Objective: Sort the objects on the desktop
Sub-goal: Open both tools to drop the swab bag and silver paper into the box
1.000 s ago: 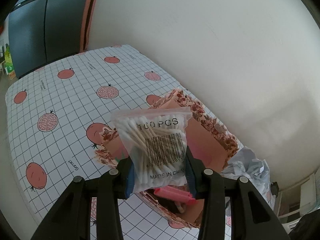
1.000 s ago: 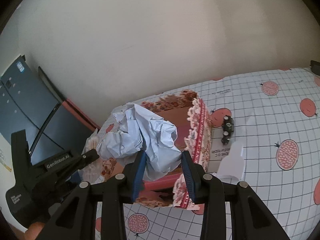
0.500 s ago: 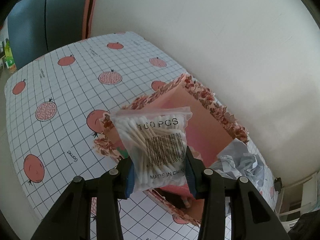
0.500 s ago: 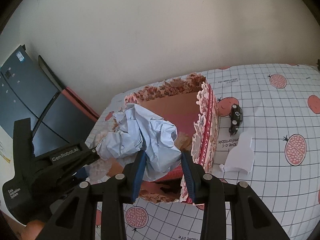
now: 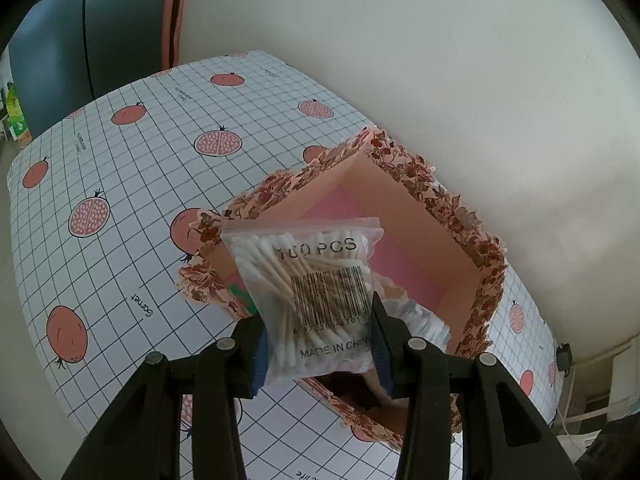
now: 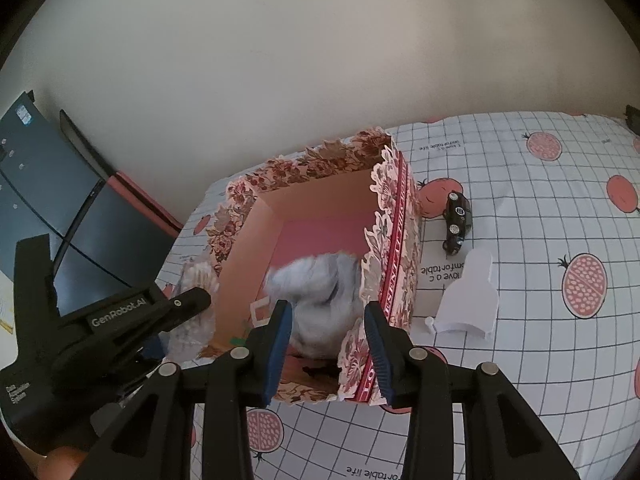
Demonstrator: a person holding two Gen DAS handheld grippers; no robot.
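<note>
Two still out: we see the toy car (image 6: 456,222) and white plastic piece (image 6: 468,300) on the tablecloth (image 6: 560,360) beside the floral box (image 6: 394,248).
Boxed: crumpled paper (image 6: 316,284) blurred, dropping in.
Left gripper (image 5: 318,344): we clamp the cotton swab bag (image 5: 316,292) above the box's near edge.
Right gripper (image 6: 326,344): jaws parted, pads off the paper.

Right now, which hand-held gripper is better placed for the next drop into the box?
Left: it grips the swab bag directly over the box. Right holds nothing.
</note>
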